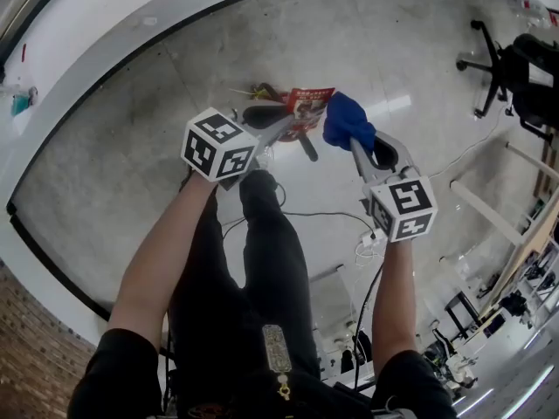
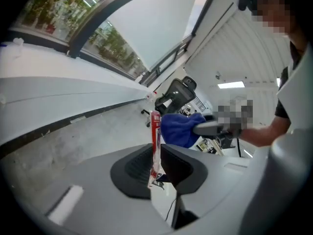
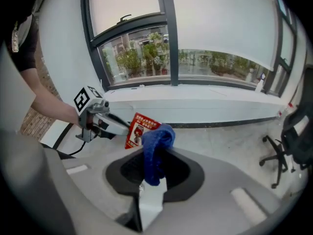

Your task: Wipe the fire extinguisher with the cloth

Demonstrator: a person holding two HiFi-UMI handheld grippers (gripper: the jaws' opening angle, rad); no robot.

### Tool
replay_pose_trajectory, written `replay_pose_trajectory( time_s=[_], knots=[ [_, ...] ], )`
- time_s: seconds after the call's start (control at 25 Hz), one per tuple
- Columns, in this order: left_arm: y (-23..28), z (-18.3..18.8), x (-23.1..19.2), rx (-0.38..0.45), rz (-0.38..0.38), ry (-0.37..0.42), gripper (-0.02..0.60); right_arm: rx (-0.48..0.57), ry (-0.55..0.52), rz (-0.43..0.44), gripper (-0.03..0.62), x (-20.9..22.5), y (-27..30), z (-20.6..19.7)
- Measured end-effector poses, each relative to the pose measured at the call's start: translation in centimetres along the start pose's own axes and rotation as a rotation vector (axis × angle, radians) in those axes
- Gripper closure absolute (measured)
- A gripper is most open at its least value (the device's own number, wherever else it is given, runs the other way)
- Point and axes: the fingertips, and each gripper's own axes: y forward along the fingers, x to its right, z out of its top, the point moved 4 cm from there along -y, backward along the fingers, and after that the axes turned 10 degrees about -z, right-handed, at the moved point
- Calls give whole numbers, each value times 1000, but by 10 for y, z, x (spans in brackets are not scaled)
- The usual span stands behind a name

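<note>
The fire extinguisher [image 1: 310, 105] is a flat red pack with a printed label. My left gripper [image 1: 293, 127] is shut on its lower edge and holds it up above the floor. The left gripper view shows the pack [image 2: 155, 141] edge-on, pinched between the jaws of the left gripper [image 2: 157, 168]. My right gripper [image 1: 356, 147] is shut on a blue cloth [image 1: 347, 120], which sits bunched just right of the pack. In the right gripper view the cloth [image 3: 155, 151] hangs from the right gripper [image 3: 151, 173], close in front of the red pack [image 3: 142, 129]. Whether cloth and pack touch I cannot tell.
A grey concrete floor [image 1: 131, 173] lies below, bounded by a white curved wall. Cables [image 1: 301, 216] run across the floor near the person's legs. A black office chair [image 1: 493, 59] stands at the far right. Small yellow and red things [image 1: 259, 90] lie on the floor behind the pack.
</note>
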Motion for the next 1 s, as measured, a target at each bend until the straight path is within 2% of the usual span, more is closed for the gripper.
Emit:
replay_pose_trajectory(
  time_s=[0.24,0.36,0.52,0.72,0.84,0.92,1.0],
  knots=[
    [-1,-13,39,-145,-117,165,526,64,82,-147,530,-4,-46,10],
    [3,-22,56,-235,-178,236,506,102,119,-214,530,-13,-65,14],
    [5,-37,77,-359,-236,365,482,159,157,-265,530,-24,-87,27],
    [19,-56,101,-446,-256,461,424,210,117,-264,530,-30,-116,35],
    [24,-64,106,-479,-246,487,417,218,102,-232,531,-39,-117,36],
    [27,-68,108,-485,-246,489,417,201,87,-189,530,-50,-109,32],
    [29,-72,109,-489,-248,488,417,133,51,-136,530,-61,-93,22]
  ],
)
